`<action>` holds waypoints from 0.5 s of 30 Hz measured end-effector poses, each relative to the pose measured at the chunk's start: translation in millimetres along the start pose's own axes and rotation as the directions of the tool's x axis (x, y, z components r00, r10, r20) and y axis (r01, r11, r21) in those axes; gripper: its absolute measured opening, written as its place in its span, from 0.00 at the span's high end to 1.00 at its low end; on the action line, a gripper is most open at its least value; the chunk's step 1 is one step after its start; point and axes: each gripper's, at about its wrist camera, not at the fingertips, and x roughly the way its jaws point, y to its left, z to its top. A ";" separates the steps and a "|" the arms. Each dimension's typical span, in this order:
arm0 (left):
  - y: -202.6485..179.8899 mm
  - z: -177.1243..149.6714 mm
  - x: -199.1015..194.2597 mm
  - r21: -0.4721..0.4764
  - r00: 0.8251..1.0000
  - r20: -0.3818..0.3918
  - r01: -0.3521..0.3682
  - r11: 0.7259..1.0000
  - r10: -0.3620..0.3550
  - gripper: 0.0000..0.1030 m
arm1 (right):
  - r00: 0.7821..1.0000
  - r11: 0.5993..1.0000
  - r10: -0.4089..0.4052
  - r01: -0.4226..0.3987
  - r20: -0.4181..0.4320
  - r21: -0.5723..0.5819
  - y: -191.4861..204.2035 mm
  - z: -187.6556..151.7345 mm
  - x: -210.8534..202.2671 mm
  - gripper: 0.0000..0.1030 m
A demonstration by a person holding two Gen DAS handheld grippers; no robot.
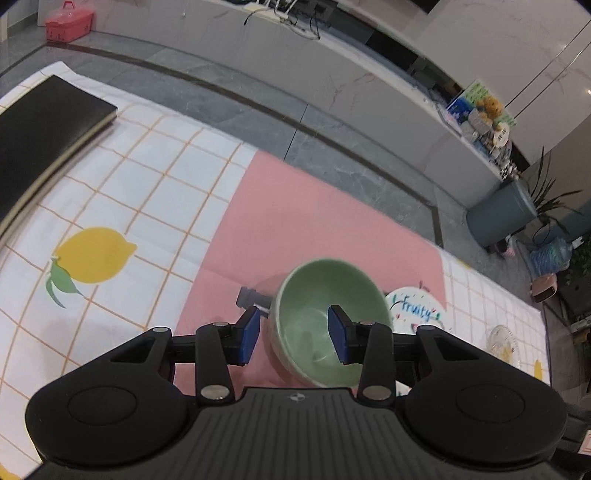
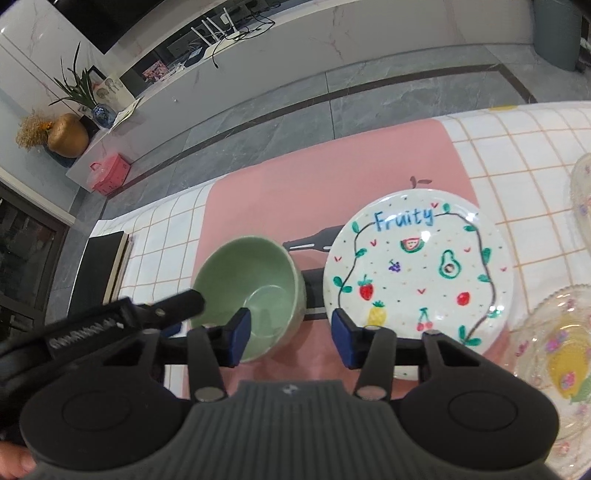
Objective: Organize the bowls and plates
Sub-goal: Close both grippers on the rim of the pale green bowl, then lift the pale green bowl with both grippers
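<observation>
Fingers point(image 1: 248, 334) of left gripper point(image 1: 293, 334) parted astride near wall of green bowl point(image 1: 314, 295), one pad outside, one inside, neither clearly pressing. Bowl on pink mat point(image 1: 295, 206), tilted in left view. Right gripper point(image 2: 293, 334) parted, nothing between pads, hovering over gap between bowl and "Fruity" plate point(image 2: 417, 266). Glass dishes point(image 2: 561, 354) at far right on checked cloth point(image 2: 517, 147).

Beyond my counter point(image 1: 177, 192): grey tiled floor point(image 1: 258, 107) with dark inlay, long white marble ledge point(image 2: 295, 48), potted plant point(image 2: 79, 88), red box point(image 1: 69, 21), grey bin point(image 1: 500, 212).
</observation>
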 end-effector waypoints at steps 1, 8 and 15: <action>-0.6 -0.4 3.1 0.006 1.000 -0.008 -0.002 1.000 0.002 0.56 | 1.000 1.000 -0.003 0.003 -0.004 0.004 -0.1 0.2 2.2 0.58; -1.8 -2.5 17.6 0.020 0.998 -0.041 -0.048 0.999 0.049 0.58 | 0.999 0.999 -0.026 0.027 -0.046 0.024 0.0 1.1 19.5 0.71; -5.7 -4.6 26.4 0.019 0.994 -0.082 -0.072 0.997 0.074 0.75 | 0.997 0.997 0.009 -0.003 -0.080 0.078 -3.9 0.8 28.6 0.82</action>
